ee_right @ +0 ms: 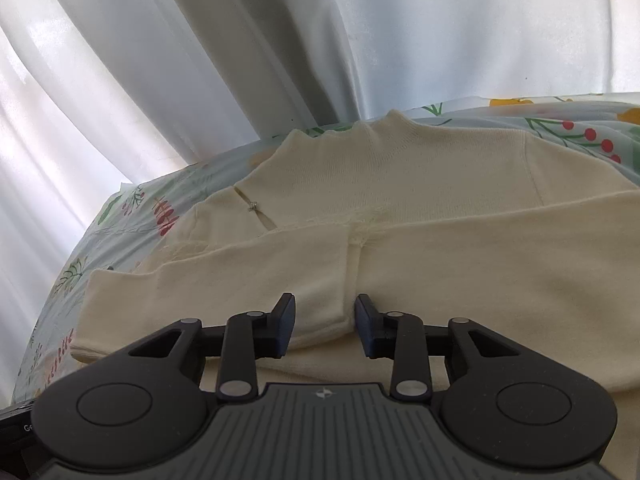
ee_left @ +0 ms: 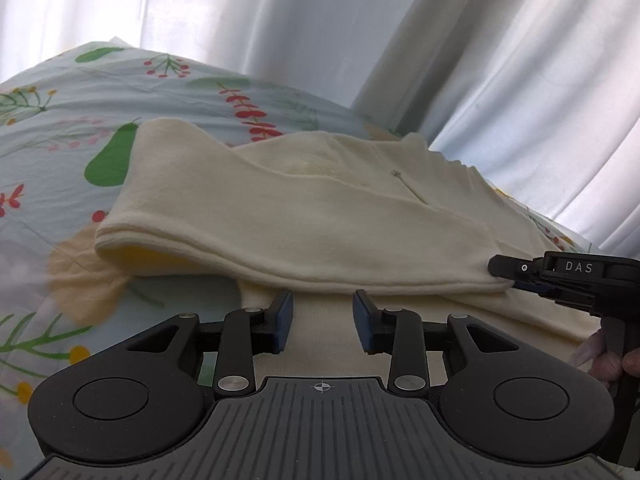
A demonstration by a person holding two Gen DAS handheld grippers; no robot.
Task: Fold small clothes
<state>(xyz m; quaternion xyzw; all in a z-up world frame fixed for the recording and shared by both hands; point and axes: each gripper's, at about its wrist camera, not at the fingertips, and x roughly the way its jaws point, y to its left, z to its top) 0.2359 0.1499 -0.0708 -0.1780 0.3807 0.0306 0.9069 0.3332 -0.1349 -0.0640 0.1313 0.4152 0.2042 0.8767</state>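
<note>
A cream knit sweater (ee_left: 320,208) lies on the floral bedsheet (ee_left: 60,128), with a sleeve folded across its body. My left gripper (ee_left: 322,322) is open and empty, just short of the folded sleeve's near edge. My right gripper (ee_right: 325,326) is open, with the sleeve cuff's edge (ee_right: 320,320) lying between its fingers, not pinched. In the left wrist view the right gripper (ee_left: 500,274) comes in from the right, its tip at the sleeve's end. The sweater (ee_right: 440,200) fills the right wrist view, collar at the far side.
White curtains (ee_left: 360,20) hang right behind the bed's far edge. The floral sheet (ee_right: 120,220) is bare to the left of the sweater. A person's hand (ee_left: 608,360) holds the right gripper's handle.
</note>
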